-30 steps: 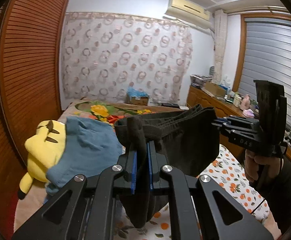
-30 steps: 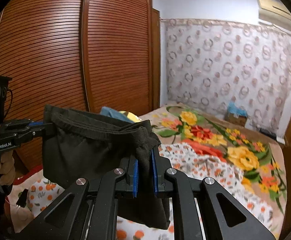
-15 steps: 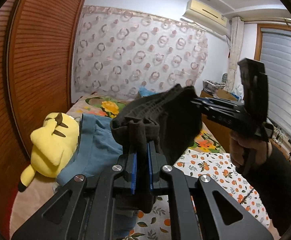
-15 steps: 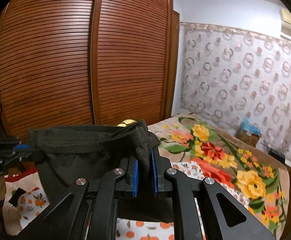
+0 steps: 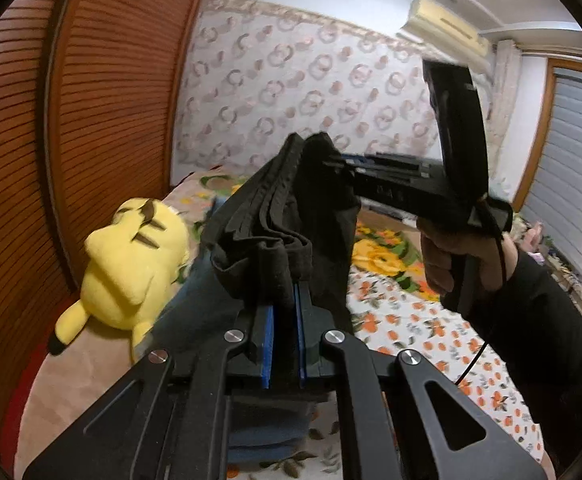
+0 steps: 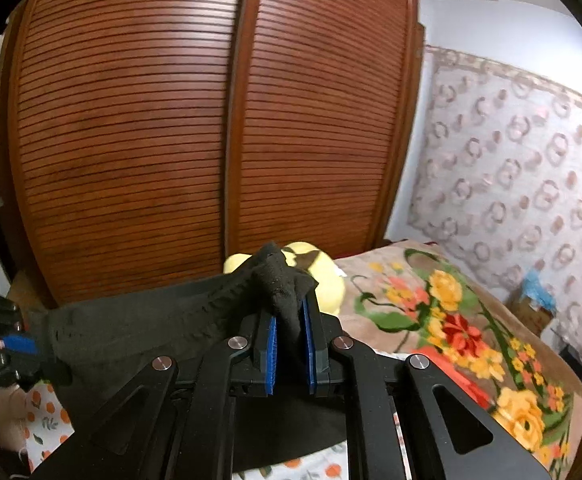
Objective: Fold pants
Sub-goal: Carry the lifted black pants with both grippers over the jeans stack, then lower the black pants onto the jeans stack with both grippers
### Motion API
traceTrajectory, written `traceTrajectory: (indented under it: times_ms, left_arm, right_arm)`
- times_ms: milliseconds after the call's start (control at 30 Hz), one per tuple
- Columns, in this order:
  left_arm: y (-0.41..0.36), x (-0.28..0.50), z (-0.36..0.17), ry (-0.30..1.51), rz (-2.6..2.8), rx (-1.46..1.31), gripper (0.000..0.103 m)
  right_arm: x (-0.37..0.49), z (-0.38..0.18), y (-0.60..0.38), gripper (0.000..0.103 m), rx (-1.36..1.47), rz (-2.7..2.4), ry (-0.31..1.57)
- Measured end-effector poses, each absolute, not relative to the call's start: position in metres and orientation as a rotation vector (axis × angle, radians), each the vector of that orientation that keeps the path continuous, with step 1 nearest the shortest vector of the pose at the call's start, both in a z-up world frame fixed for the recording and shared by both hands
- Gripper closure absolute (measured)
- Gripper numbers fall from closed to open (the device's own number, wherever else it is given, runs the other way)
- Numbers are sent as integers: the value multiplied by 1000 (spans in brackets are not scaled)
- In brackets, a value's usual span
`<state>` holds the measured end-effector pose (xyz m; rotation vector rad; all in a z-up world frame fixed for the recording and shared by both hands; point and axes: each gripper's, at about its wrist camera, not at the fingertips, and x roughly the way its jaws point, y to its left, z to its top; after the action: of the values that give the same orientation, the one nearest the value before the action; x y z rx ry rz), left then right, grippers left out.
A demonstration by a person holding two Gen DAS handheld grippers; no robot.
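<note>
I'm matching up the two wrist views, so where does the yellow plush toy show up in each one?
Left wrist: the plush lies at lower left on the bed, beside the wardrobe.
Right wrist: the plush peeks out at centre, mostly hidden behind the pants held in the gripper.
Shared landmark: the slatted wardrobe.

Left gripper (image 5: pixel 282 340): matte black linkage arms, round silver screws at pivots, blue ribbed pads. Right gripper (image 6: pixel 289 350): same build; from the left wrist view, pale lettering on its body, thin black cable. Right hand (image 5: pixel 447 256): bare skin, black sleeve.
</note>
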<state>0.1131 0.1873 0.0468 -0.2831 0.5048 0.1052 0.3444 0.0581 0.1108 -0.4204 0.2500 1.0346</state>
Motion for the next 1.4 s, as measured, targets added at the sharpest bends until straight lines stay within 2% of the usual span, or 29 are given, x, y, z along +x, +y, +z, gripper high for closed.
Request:
traceTrajectory:
  times_ms: [333,367,400,433,467,500,567,667,900,967,1400]
  left_arm:
    - [208,115,17,590,184,-314,93]
    - [208,114,15,598,186,-316,92]
    - [209,114,15,603,187,-318,92]
    - [209,114,14,608,185,-320,90]
    - [210,114,14,608,184,-321,85]
    - [210,112,17,603,185,-316,83]
    - [209,110,23,584,191,-308,68]
    - [206,107,36,547,189,-288,59]
    - [196,121,55,517,168,-233,59]
    - [191,129,52,533,145,-227,59]
    - [196,149,-7,715,149,-254,59]
  right_arm:
    - [386,87,93,92,-442,1093,349]
    - [388,88,95,90,-437,1097,359]
    - [392,89,95,84,-434,1093,362]
    - [395,91,94,82,-432,1081,358]
    - [398,95,93,73,-423,1075,352]
    - [395,99,93,69,-411,1081,345]
    - [389,106,87,69,-384,1080,332]
    - [381,115,66,68,-352,1074,301]
    - [376,107,18,69,-326,1091,337]
    - [378,100,15,73,-331,1089,361]
    - [434,80,62,74,-303,1022,505]
